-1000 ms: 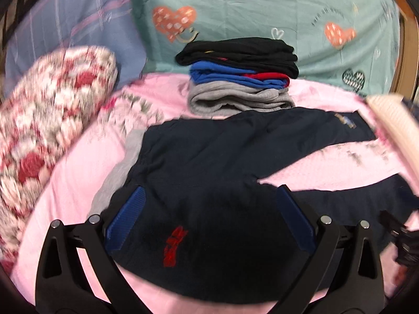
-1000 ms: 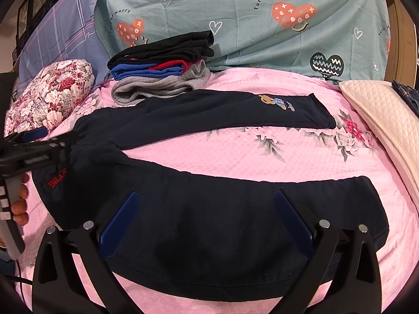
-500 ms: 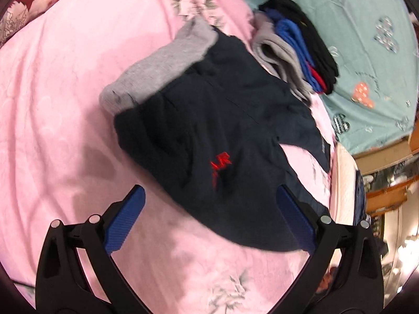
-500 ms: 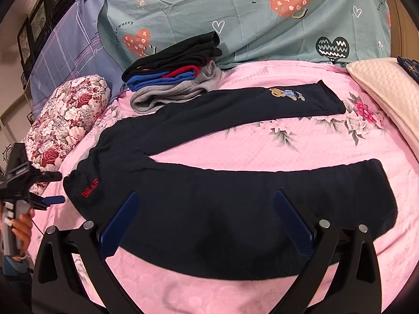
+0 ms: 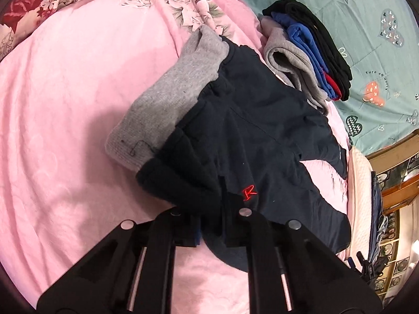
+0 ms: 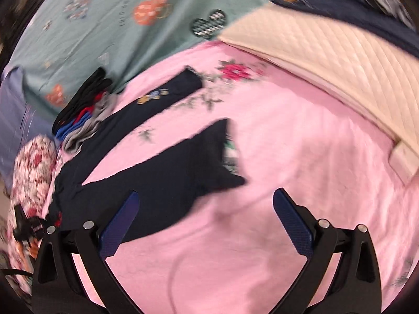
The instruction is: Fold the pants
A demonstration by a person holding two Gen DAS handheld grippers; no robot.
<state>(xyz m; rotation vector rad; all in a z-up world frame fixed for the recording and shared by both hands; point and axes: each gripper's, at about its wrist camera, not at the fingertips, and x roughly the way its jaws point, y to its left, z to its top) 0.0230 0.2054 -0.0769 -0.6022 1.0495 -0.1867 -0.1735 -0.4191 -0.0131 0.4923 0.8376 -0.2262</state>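
Dark navy pants (image 5: pixel 251 136) with a grey waistband (image 5: pixel 170 99) and red lettering lie spread on the pink bedspread (image 5: pixel 65 104). My left gripper (image 5: pixel 209 225) is shut on the pants' near waist corner, the cloth bunched between its fingers. In the right wrist view the pants (image 6: pixel 162 172) stretch from lower left to centre, both legs apart. My right gripper (image 6: pixel 204 225) is open and empty above the bedspread, near the cuff of the closer leg (image 6: pixel 222 157). The left gripper (image 6: pixel 28 230) shows at the far left edge.
A stack of folded clothes (image 5: pixel 309 52) lies behind the pants against the teal heart-print sheet (image 5: pixel 366 26). A floral pillow (image 5: pixel 39 0) is at the left. A cream quilted pillow (image 6: pixel 327 60) lies to the right, with wooden furniture beyond it.
My left gripper has come down and shut on the waist corner of the pants. My right gripper has swung right towards the cuff of the near leg; its view is blurred by motion.
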